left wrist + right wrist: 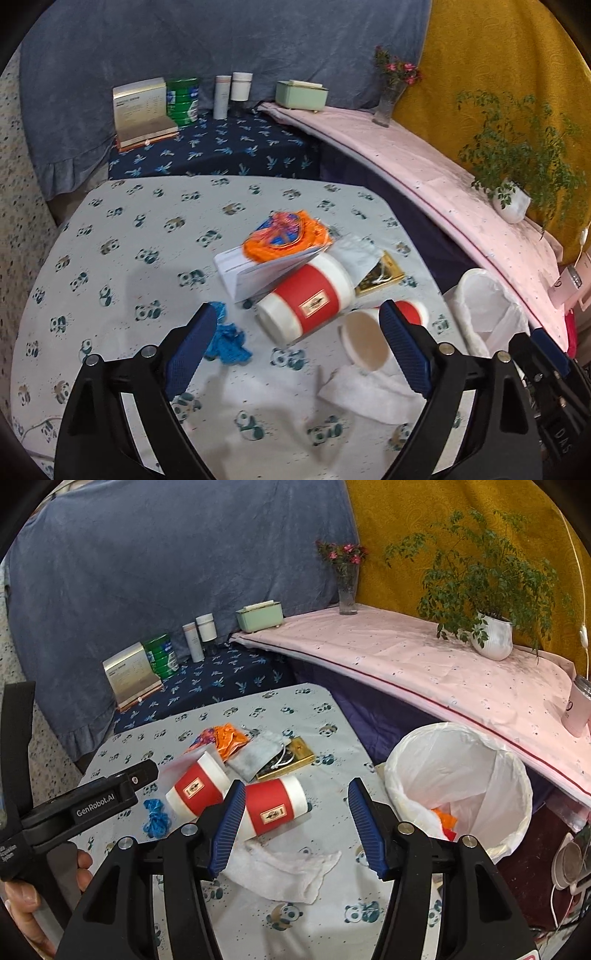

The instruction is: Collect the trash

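Observation:
Two red-and-white paper cups lie on their sides on the panda-print table (110,258). The farther cup (306,299) has a white booklet (255,269) leaning on it; the nearer cup (369,339) shows its open mouth. My left gripper (299,347) hangs open above them, holding nothing. In the right wrist view my right gripper (297,827) is open over the nearer cup (273,808); its left finger overlaps the cup, its right finger is apart. A blue crumpled scrap (229,339), a white tissue (284,871) and an orange wrapper (284,236) lie around.
A white-lined bin (458,786) with orange scraps inside stands right of the table. A gold box (288,760) and grey pouch (255,755) lie behind the cups. Behind are a pink shelf (406,664) with a potted plant (491,635) and vase (347,590), and boxes and bottles.

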Available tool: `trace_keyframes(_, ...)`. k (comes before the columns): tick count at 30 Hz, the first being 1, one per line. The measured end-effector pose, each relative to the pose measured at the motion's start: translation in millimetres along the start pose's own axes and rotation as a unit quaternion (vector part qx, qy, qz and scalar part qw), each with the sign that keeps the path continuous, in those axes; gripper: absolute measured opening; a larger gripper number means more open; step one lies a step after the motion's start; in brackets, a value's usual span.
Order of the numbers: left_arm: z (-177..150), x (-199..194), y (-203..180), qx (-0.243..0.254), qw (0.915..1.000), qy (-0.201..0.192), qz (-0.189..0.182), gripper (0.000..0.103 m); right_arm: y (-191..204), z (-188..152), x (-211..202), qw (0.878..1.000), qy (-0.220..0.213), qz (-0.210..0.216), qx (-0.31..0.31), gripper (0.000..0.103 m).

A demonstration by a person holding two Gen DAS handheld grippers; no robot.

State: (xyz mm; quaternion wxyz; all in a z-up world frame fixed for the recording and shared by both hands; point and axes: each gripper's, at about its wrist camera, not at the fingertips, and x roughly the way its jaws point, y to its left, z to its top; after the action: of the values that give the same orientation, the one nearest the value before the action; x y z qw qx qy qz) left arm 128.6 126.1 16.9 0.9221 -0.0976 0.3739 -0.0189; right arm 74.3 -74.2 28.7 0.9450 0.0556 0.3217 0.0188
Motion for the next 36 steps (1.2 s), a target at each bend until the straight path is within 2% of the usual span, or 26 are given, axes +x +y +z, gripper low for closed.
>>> trace_keyframes(6,-15.4,5.7,15.5,-0.001,0.9998,0.016,0.007,0.085,8.1,-12.9,8.9,1.000,0.021,0.004,0.000,0.057)
trace_keyframes(9,-25.5,8.0,19.7,-0.002,0.9996,0.026,0.005,0.090,7.6,-23.7,15.4,0.999,0.036,0.001,-0.001,0.057)
trace_keyframes(18,-61.4,21.4,18.1,0.029,0.9979,0.058,0.010,0.090,-5.1,-60.4,38.1,0.996,0.087,-0.014,0.006,0.057)
trace_keyframes(28,-59.6,34.7,52.8,-0.002,0.9972,0.064,0.040,0.090,4.4,-78.0,61.8,0.993,0.120,-0.005,-0.002,0.057)
trace_keyframes(36,-48.9,57.3,65.3,-0.005,0.9958,0.073,0.056,0.090,12.0,-84.7,83.3,0.990,0.140,0.001,-0.007,0.054)
